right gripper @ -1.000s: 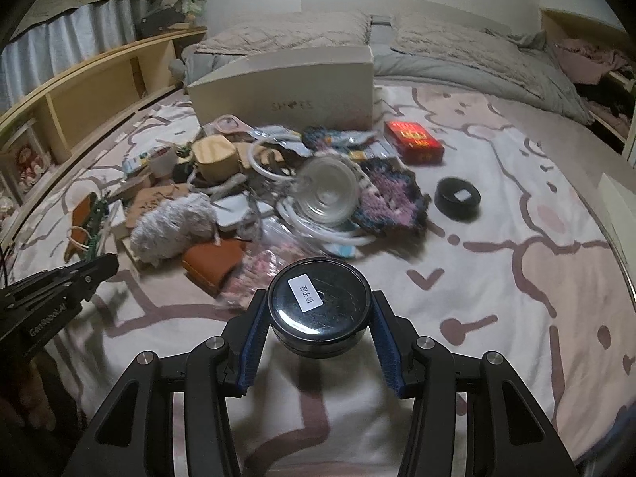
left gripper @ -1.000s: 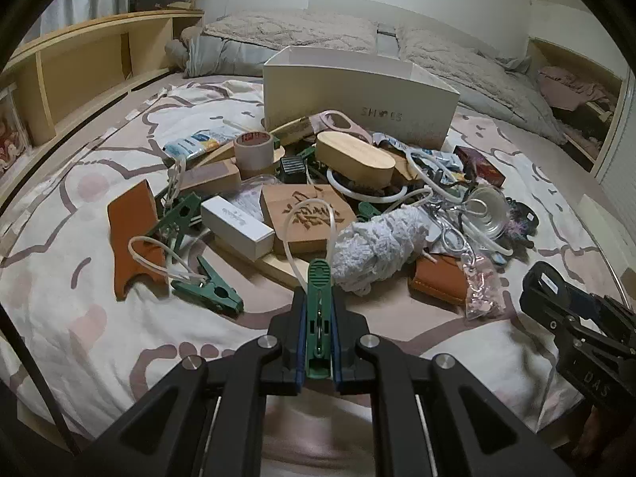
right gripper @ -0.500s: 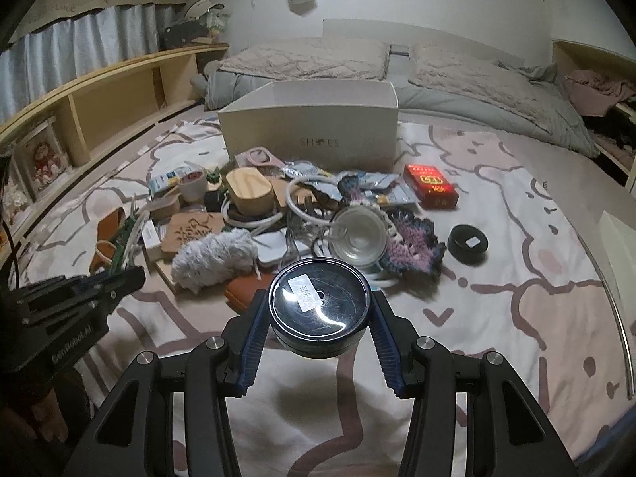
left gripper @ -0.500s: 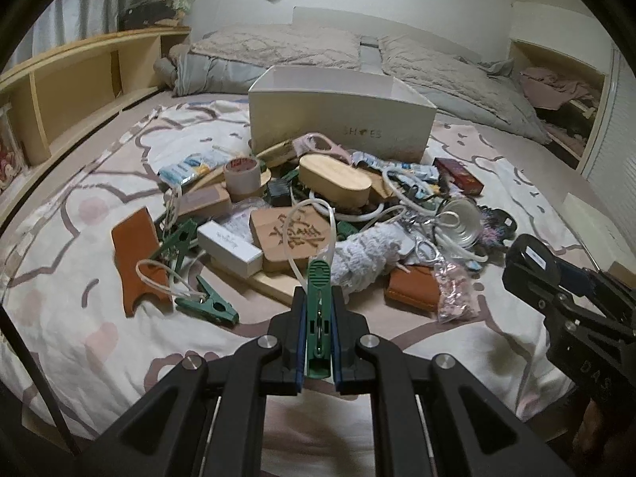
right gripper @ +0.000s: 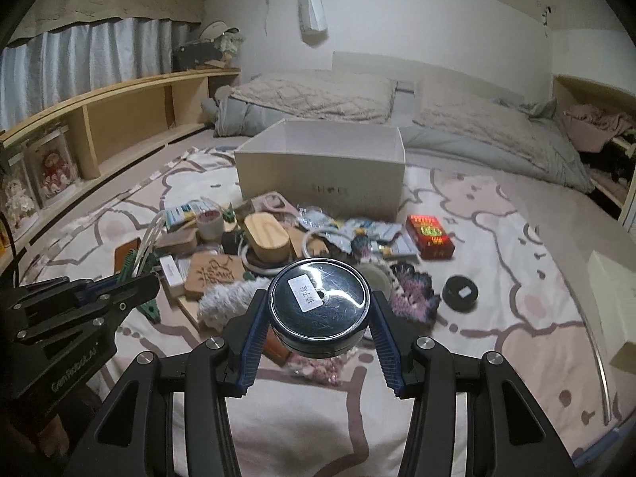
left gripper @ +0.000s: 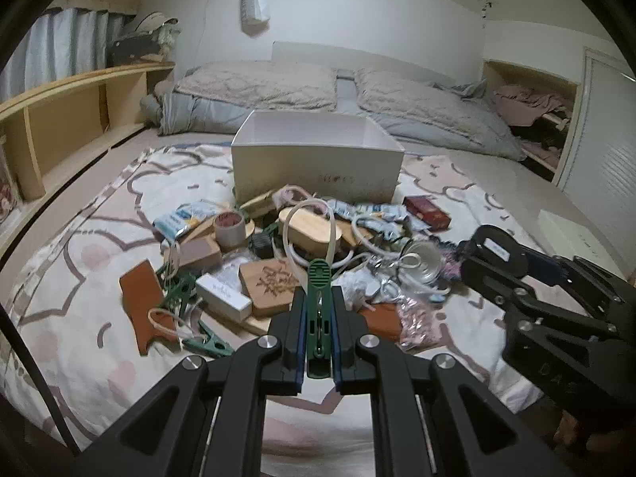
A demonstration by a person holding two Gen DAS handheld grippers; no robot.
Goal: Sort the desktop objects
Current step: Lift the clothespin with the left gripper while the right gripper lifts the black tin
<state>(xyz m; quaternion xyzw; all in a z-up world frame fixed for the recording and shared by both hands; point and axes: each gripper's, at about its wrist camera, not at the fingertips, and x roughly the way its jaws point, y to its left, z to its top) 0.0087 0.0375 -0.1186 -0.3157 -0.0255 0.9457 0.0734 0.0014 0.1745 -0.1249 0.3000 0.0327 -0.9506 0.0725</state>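
The bed, covered by a patterned pink and cream blanket, carries everything under inspection. Two pillows lie at its far end, and a wooden shelf unit runs along the left side.

A white open-topped box stands upright beyond the clutter, its near wall just behind the pile. No contents can be made out inside it.

The pile of desktop objects lies between the box and my two tools. In it I note a wooden oval box, an engraved wooden board, a roll of tape, a red packet at the right edge, and a small black tin lying apart on the blanket, right of the pile.

My right hand-held gripper is clamped on a round black tin with a clear lid bearing a white label. The blue pads press both sides of it, and the tin is held off the blanket, in front of the pile.

My left hand-held gripper has its fingers drawn close together, pinching a green clothes peg that stands upright between the pads. A pale cord loops from the peg's tip up over the pile. More green pegs lie on the blanket at the pile's left edge.
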